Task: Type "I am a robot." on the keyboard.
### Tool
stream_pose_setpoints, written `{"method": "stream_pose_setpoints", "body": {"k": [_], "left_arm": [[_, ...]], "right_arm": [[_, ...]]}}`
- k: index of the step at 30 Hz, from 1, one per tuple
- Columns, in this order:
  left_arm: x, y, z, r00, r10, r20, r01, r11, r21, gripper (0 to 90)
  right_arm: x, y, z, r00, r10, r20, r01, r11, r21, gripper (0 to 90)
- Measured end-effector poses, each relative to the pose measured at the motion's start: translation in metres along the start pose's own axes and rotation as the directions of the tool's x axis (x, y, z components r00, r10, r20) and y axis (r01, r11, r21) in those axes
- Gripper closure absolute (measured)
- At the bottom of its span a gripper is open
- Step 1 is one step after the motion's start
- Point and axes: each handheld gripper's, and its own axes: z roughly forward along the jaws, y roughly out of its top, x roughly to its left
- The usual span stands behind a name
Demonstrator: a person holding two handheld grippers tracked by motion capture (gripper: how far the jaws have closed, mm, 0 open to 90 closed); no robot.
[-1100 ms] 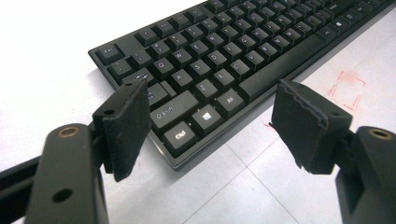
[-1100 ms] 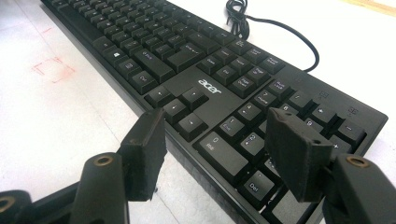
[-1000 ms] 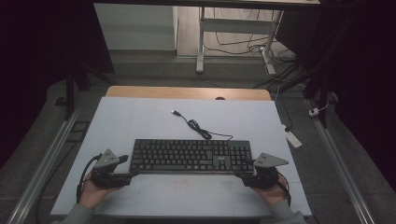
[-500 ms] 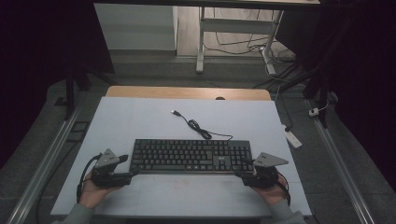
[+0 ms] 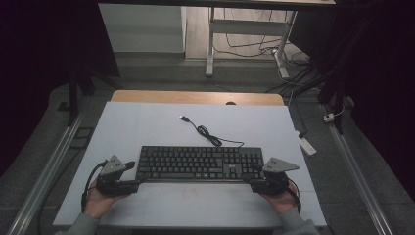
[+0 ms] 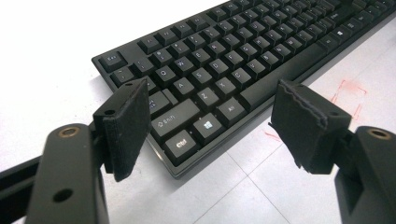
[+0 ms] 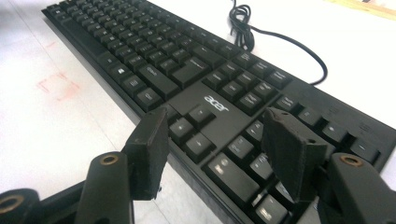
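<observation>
A black Acer keyboard (image 5: 200, 164) lies flat on the white table top (image 5: 147, 127), and its black USB cable (image 5: 205, 132) curls away toward the far side. My left gripper (image 5: 136, 176) sits at the keyboard's left front corner. In the left gripper view that gripper (image 6: 210, 121) is open, with the corner of the keyboard (image 6: 224, 65) lying between its pads. My right gripper (image 5: 253, 182) is at the right front corner. In the right gripper view it (image 7: 217, 144) is open too, over the arrow and numpad keys of the keyboard (image 7: 187, 70).
A faint red square mark (image 5: 188, 192) is drawn on the table just in front of the keyboard. A wooden strip (image 5: 195, 97) runs along the table's far edge. Metal rails (image 5: 44, 171) flank both sides, and a white power strip (image 5: 306, 144) lies beyond the right edge.
</observation>
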Motion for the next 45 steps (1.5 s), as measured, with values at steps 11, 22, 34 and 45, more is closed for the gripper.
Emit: {"method": "stream_pose_setpoints", "body": {"k": [11, 22, 34, 45], "left_arm": [[0.001, 0.001, 0.002, 0.9997, -0.019, 0.012, 0.019, 0.9998, -0.009, 32.7], [0.003, 0.003, 0.004, 0.9991, -0.038, 0.018, 0.038, 0.9993, -0.002, 40.4], [0.004, 0.005, 0.005, 0.9991, -0.042, 0.008, 0.042, 0.9991, -0.006, 62.0], [0.004, 0.008, 0.01, 0.9996, -0.026, -0.009, 0.026, 0.9996, 0.008, 88.1]], "right_arm": [[0.013, 0.019, 0.02, 0.9989, 0.01, -0.047, -0.011, 0.9998, -0.019, 43.2], [0.025, 0.032, 0.035, 0.9955, -0.02, -0.093, 0.017, 0.9995, -0.027, 51.4], [0.039, 0.045, 0.052, 0.9893, -0.073, -0.127, 0.071, 0.9973, -0.015, 82.2], [0.05, 0.061, 0.074, 0.9832, -0.1, -0.153, 0.1, 0.995, -0.01, 89.6]]}}
